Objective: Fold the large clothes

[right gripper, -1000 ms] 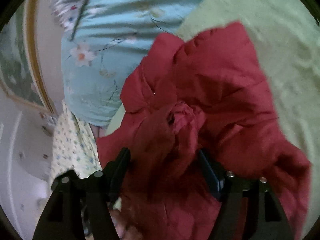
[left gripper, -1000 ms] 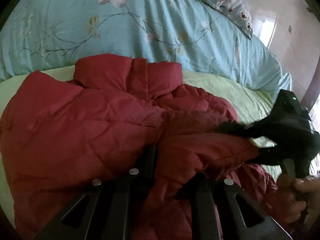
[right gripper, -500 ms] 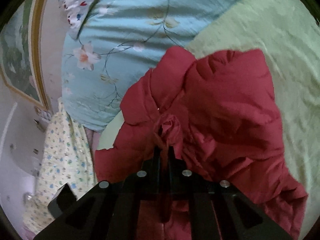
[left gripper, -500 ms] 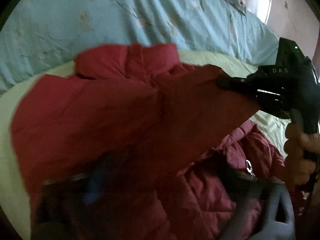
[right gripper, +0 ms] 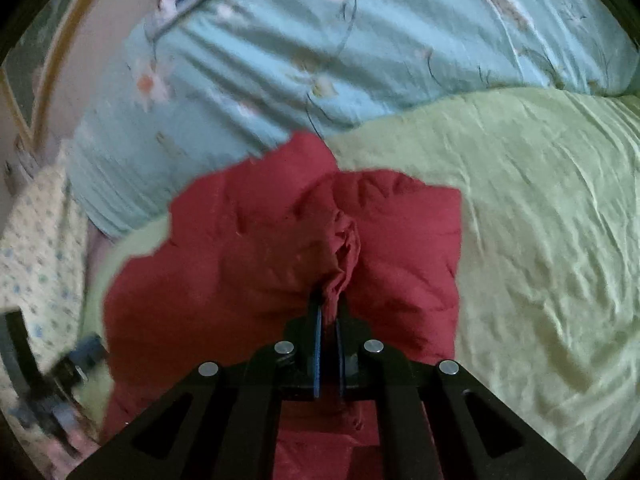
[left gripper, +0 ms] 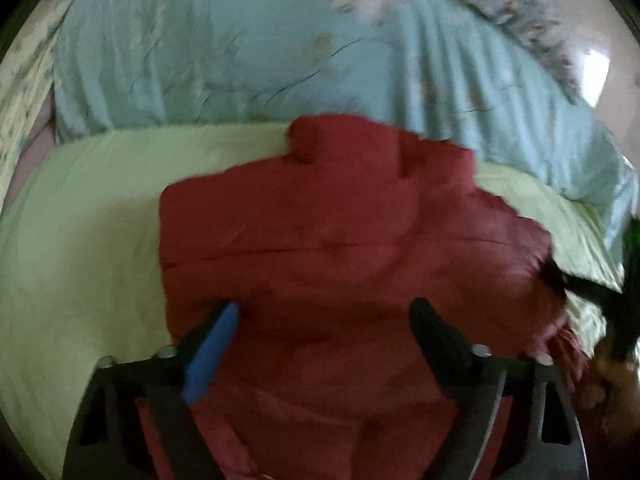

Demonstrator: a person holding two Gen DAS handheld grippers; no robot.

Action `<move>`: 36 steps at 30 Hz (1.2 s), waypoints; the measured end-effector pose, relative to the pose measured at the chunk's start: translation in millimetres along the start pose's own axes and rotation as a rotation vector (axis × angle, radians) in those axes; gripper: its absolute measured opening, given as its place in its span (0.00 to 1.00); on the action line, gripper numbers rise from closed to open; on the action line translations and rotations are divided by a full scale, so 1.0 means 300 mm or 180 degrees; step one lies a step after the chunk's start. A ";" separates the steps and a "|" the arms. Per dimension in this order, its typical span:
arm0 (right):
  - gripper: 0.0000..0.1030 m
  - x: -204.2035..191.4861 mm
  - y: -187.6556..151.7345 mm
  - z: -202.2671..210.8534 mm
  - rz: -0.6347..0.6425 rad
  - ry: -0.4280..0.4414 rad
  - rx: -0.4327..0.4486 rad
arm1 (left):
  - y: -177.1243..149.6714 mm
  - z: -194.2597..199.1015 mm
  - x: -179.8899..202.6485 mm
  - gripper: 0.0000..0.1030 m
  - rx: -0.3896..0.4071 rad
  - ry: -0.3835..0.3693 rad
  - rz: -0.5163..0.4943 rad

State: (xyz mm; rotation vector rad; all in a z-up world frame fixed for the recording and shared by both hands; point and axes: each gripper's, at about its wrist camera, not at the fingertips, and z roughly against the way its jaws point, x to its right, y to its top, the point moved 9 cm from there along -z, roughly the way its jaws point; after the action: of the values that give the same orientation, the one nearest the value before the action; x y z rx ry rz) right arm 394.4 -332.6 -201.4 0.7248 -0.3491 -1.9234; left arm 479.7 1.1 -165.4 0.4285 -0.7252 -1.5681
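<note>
The right gripper (right gripper: 329,304) is clenched on a bunched fold of the red jacket (right gripper: 280,248), the cloth pinched tight between its two blue-faced pads and puckering just ahead of the tips. In the left wrist view this same gripper shows as a dark blurred shape at the jacket's right edge (left gripper: 576,284), with part of a hand (left gripper: 616,384) below it. The left gripper (left gripper: 324,316) is released: its jaws stand wide apart and have just been closing a little from their widest, with the jacket's padded surface (left gripper: 340,240) lying between and below them, neither pad pressing on it that I can see. One left finger shows a blue pad (left gripper: 212,348); the other is plain black. The jacket lies on a pale green sheet (left gripper: 88,240), its collar end toward the far side, touching or nearly touching the light blue flowered quilt (left gripper: 240,48) heaped behind it. In the right wrist view the green sheet (right gripper: 540,240) spreads wide to the right of the jacket, and the quilt (right gripper: 360,40) fills the top. At that view's left edge hangs a yellowish dotted cloth (right gripper: 36,248), with the left gripper (right gripper: 52,384) a blurred dark shape low beside it. Both views are motion-blurred.
</note>
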 end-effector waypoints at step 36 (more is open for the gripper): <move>0.36 -0.020 -0.131 -0.162 0.0584 -0.0440 -0.0203 | -0.112 -0.146 -0.126 0.89 -0.0378 0.0221 0.0004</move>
State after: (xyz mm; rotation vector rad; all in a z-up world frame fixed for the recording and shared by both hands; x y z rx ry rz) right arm 398.6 -306.0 -258.1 0.5013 -0.4231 -1.8058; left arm 488.6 29.7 -225.1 0.3927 -0.5758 -1.5783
